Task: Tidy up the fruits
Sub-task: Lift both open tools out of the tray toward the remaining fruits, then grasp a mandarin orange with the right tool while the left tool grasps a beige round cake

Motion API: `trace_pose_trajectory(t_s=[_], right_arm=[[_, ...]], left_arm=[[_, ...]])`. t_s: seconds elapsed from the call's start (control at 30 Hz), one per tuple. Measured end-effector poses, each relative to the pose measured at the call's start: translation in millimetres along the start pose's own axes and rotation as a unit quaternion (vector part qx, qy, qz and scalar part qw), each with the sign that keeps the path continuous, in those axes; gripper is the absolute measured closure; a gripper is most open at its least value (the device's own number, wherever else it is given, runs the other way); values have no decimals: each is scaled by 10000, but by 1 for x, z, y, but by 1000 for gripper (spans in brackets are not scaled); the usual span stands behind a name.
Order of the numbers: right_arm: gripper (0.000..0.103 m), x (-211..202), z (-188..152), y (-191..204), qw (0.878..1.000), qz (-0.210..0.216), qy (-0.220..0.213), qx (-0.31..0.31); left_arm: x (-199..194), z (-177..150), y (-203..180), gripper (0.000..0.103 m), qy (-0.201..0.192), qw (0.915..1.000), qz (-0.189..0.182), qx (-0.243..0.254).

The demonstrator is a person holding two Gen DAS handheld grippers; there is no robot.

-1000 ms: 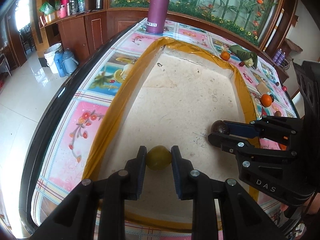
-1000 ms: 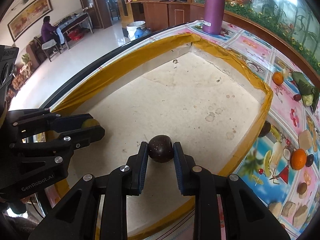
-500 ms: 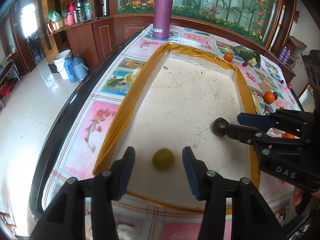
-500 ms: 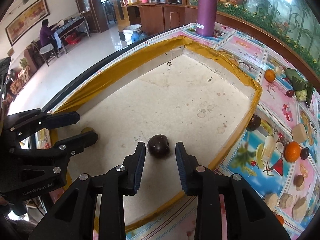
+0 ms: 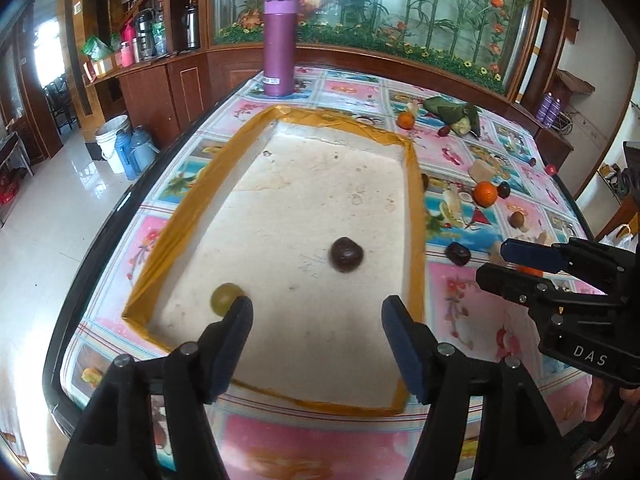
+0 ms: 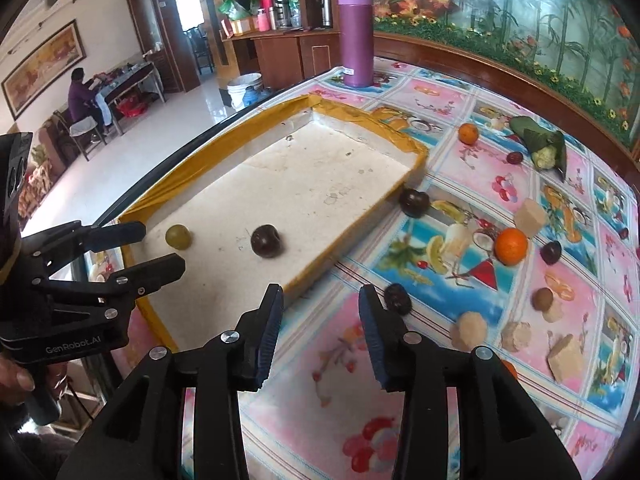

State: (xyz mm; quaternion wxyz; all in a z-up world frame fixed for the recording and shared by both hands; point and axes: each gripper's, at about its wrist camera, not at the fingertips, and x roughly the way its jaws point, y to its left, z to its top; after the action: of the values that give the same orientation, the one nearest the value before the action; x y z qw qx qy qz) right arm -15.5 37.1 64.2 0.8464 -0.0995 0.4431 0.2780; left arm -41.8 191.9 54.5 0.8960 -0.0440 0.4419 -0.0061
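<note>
Fruits lie in two places. In the shallow tray (image 5: 414, 216) with yellow-taped rim we see a green fruit (image 5: 225, 298) at lower left of the left wrist view, just beside our left gripper's left finger, and a dark round fruit (image 5: 346, 254) near the middle of the frame. Both rest on the tray floor, apart from each other. Our left gripper (image 5: 317, 344) is released, its jaws opening with nothing between them. Our right gripper (image 6: 320, 332) is also released and opening, empty, over the flowered bench (image 6: 344, 420) just outside the tray's near corner. A small dark fruit (image 6: 397, 299) sits just beside its right finger. Right of centre in the right wrist view lie an orange (image 6: 511, 245) and more loose fruit. A purple bottle (image 6: 355, 53) stands at the top.
</note>
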Motion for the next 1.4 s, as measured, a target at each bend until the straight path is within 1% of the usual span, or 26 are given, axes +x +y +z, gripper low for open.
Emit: trace_pose_trajectory(t_s=[0.03, 0.07, 0.17, 0.23, 0.47, 0.6, 0.7, 0.83, 1.0, 1.03, 1.1, 1.13, 1.17, 1.2, 1.3, 1.4], right_arm=[[60, -5, -5, -8, 9999, -50, -22, 89], [53, -10, -9, -15, 9998, -118, -55, 174], [38, -27, -25, -39, 9982, -346, -209, 452], [35, -39, -35, -57, 9964, -474, -283, 637], [35, -63, -72, -115, 9891, -834, -249, 1190], [34, -65, -86, -134, 9876, -800, -173, 1342], [34, -59, -88, -136, 9901, -625, -127, 1251], [34, -39, -82, -128, 9947, -309, -31, 976], [35, -6, -69, -115, 9980, -183, 172, 585], [35, -1, -67, -114, 9983, -167, 199, 521], [44, 6, -66, -113, 9988, -129, 214, 430], [57, 8, -65, -114, 9990, -76, 225, 391], [65, 8, -65, -112, 9993, -116, 183, 312], [69, 7, -65, -112, 9995, -121, 172, 243], [69, -3, -69, -118, 9996, -78, 87, 270], [69, -23, -77, -129, 9992, -215, -26, 328]], left_arm=[[0, 0, -8, 32, 3, 10000, -41, 62], [0, 0, -17, 31, 12, 9999, -74, 135], [1, 0, -43, 29, 32, 9992, -175, 366], [1, -2, -59, 27, 69, 9984, -238, 508], [8, -8, -109, 23, 260, 9949, -411, 881], [9, -12, -127, 23, 341, 9933, -420, 1023], [7, -16, -133, 21, 391, 9926, -357, 1096], [6, -21, -132, 19, 459, 9928, -249, 1080], [7, -24, -127, 19, 543, 9933, -123, 1009], [7, -24, -126, 19, 553, 9934, -108, 995], [9, -24, -127, 19, 568, 9935, -110, 984], [10, -23, -129, 19, 573, 9934, -112, 986], [12, -22, -131, 19, 579, 9933, -126, 995], [14, -20, -133, 19, 590, 9931, -157, 1004], [23, -14, -144, 18, 646, 9919, -338, 1040], [36, -5, -157, 18, 707, 9902, -555, 1068]])
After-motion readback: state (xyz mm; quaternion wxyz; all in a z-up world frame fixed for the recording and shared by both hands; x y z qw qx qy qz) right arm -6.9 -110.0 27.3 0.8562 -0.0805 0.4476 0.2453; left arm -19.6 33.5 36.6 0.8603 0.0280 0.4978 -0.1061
